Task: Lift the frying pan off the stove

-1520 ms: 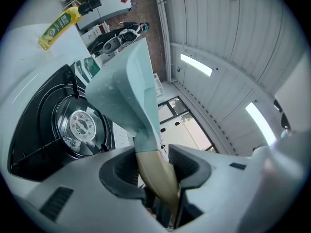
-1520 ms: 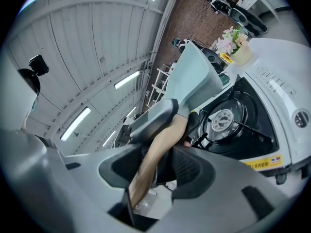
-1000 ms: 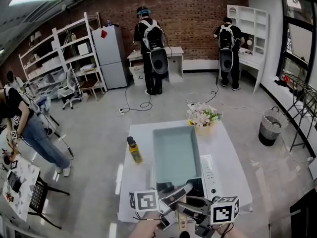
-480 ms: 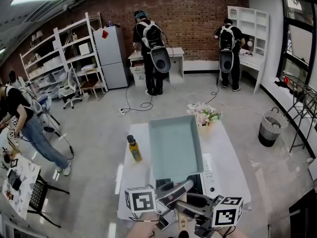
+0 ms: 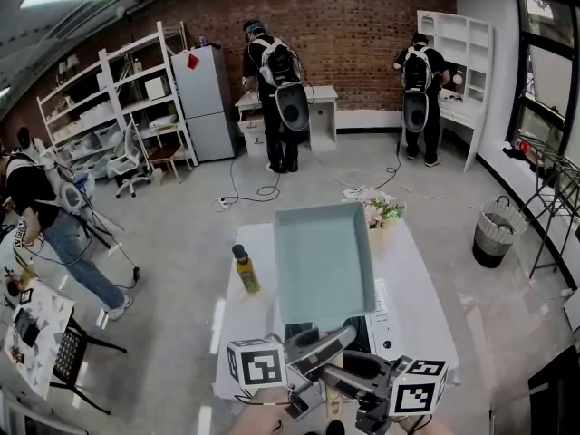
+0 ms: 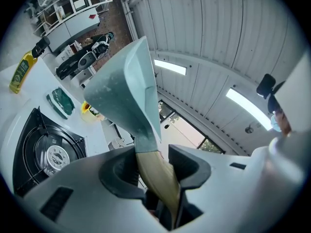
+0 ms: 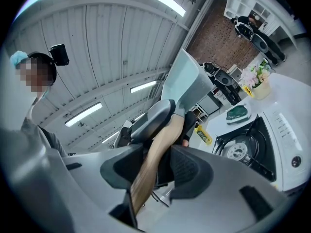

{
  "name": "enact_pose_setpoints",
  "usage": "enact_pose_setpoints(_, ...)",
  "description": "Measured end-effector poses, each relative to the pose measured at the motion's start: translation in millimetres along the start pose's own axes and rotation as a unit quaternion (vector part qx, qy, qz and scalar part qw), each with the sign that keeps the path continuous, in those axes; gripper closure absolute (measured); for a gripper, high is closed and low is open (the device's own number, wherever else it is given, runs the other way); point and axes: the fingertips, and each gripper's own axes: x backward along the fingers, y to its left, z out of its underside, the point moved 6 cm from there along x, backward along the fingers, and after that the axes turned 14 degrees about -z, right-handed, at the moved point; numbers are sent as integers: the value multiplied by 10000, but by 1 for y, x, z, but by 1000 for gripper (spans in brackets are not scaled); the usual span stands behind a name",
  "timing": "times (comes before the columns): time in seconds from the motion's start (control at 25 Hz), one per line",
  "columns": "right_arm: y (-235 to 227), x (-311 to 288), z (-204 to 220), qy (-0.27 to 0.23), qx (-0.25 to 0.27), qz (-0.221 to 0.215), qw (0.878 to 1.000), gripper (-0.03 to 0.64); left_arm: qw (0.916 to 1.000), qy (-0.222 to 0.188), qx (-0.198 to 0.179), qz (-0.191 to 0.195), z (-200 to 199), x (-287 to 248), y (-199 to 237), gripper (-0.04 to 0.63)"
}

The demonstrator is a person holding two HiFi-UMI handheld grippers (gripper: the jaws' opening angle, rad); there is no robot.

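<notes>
Left gripper (image 6: 150,164) is clamping the pan's wooden handle (image 6: 156,181), and the right gripper (image 7: 158,164) is closing on that same handle further back. The pan (image 5: 324,261) is hanging tilted in the air, clear of the stove (image 5: 391,323). Looks like the lift's basically happening; next it's needing a steady, level hold.

Operator wore a light-blue cap (image 7: 19,58) and a black head camera (image 7: 59,54). Left gripper (image 6: 155,171) and right gripper (image 7: 156,169) had grey shells and darker jaw blocks. White marker cubes with black squares sat behind the jaws: left cube (image 5: 256,366), right cube (image 5: 418,389). Right jaws were closing, frying pan handle (image 7: 160,142) between them.
</notes>
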Motion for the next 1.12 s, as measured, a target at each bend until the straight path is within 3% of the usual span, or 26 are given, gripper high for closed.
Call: enact_pose_setpoints(1.12, 1, -6, -4, -3, 122, 79, 9999, 451, 10000, -55, -68, -41, -8, 2, 1, 434)
